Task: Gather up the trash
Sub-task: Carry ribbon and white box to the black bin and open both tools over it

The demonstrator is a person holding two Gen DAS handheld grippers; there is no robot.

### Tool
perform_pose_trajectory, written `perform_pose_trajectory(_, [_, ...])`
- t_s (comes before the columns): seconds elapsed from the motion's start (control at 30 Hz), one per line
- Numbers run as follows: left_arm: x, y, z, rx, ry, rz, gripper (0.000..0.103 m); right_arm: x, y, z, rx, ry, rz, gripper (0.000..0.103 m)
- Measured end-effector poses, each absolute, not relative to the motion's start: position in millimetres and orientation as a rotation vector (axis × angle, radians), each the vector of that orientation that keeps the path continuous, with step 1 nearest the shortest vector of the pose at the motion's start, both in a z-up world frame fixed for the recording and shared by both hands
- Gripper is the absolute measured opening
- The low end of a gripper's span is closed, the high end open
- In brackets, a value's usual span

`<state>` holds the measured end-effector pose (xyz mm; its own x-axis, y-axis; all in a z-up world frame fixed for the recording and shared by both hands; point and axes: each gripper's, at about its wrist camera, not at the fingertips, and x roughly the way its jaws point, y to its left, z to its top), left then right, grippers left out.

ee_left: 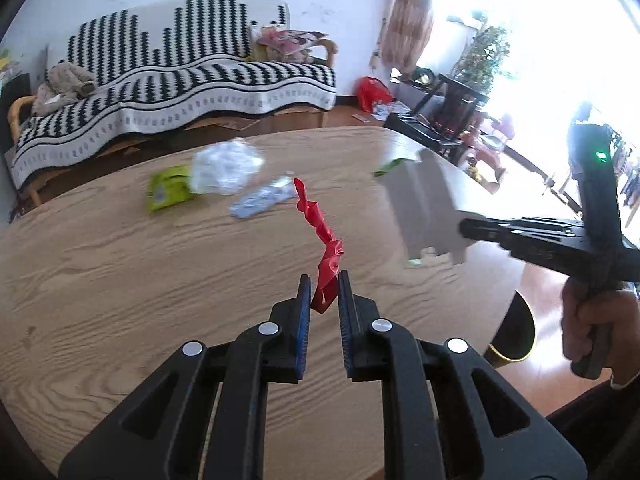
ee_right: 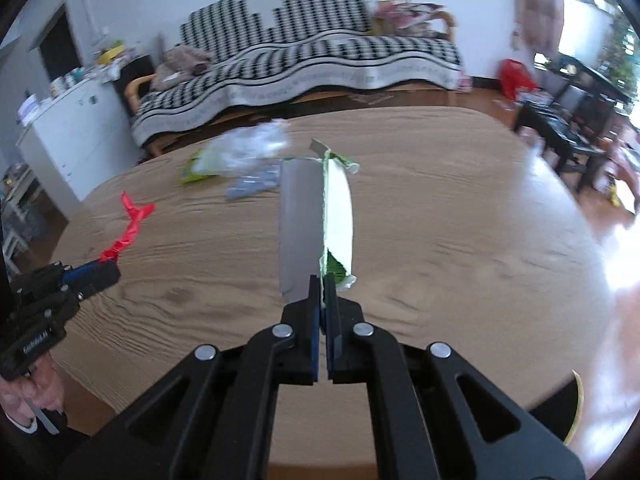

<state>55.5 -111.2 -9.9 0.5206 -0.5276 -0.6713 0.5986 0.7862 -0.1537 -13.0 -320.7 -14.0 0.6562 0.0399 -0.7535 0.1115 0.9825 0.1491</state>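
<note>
My left gripper [ee_left: 325,286] is shut on a twisted red plastic strip [ee_left: 320,232] and holds it above the wooden table [ee_left: 120,280]; the strip also shows in the right wrist view [ee_right: 130,220]. My right gripper [ee_right: 323,284] is shut on a torn silver and green wrapper [ee_right: 316,216], held up over the table; it shows in the left wrist view [ee_left: 424,204] at the right. On the table's far side lie a green packet [ee_left: 168,194], a crumpled clear plastic bag [ee_left: 226,168] and a pale blue wrapper [ee_left: 262,200].
A sofa under a black and white blanket [ee_left: 180,92] stands behind the table. A dark round bin [ee_left: 516,332] sits on the floor past the table's right edge. Dark furniture [ee_left: 440,120] and a red bag [ee_left: 372,92] are at the far right.
</note>
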Motion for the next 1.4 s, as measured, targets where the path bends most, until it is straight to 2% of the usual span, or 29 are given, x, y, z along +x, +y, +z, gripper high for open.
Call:
perform_pose_trajectory(0.33, [32.7, -200.5, -21.2, 0.137, 0.79, -0.78, 0.013, -127.7, -446.0, -2.4, 0.272, 0.819, -0.284, 0.003])
perform_pose_trajectory(0.6, [-16.5, -313.2, -44.9, 0.246, 0.822, -0.929, 0.013, -199.2, -529.1, -19.0, 0.362, 0.85, -0.45, 0.003])
perform_pose_trajectory(0.77, [-49.8, -387.6, -68.0, 0.215, 0.894, -1.047, 0.013, -238.6, -572.2, -36.2, 0.434, 0.879, -0.521, 0.003])
perform_pose_trajectory(1.03, [-89.8, -473.7, -100.1, 0.288, 0.935, -1.116, 0.013, -258.6, -609.5, -71.5, 0.517, 0.976, -0.556, 0.003])
perform_pose_trajectory(1.4, [-90.9, -504.0, -124.9, 0.322, 0.984, -1.109, 0.013, -261.5, -621.9, -80.9, 0.542, 1.002, -0.558, 0.003])
